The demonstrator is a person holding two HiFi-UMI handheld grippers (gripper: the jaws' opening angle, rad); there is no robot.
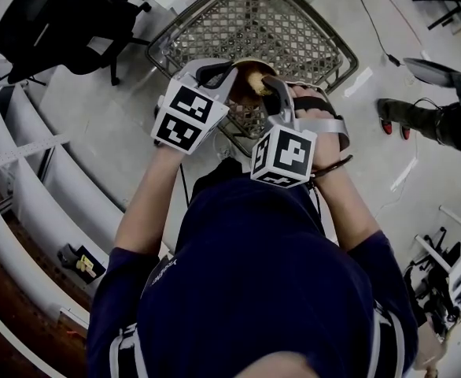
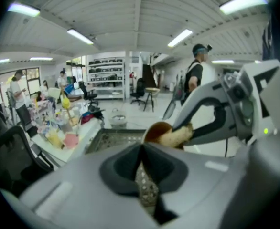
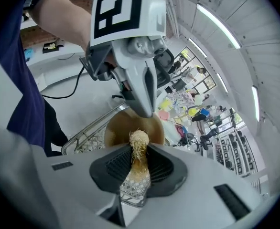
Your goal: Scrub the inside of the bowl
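- Head view: the brown bowl (image 1: 242, 91) is held tilted above the wire basket (image 1: 254, 22).
- Left gripper view: the left gripper (image 2: 141, 149) has its jaws nearly together, pinching the bowl's rim.
- Right gripper view: the right gripper (image 3: 139, 149) is clamped on a fibrous scrubber (image 3: 139, 140), whose tip is inside the bowl.

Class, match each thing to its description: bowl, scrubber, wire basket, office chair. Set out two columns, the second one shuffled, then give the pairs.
1. bowl
2. scrubber
3. wire basket
4. office chair

A. black, at the head view's upper left
B. brown, rim clamped by the left tool
C. metal mesh, under both tools
D. pale, fibrous, gripped by the right tool

Pairs: 1-B, 2-D, 3-C, 4-A
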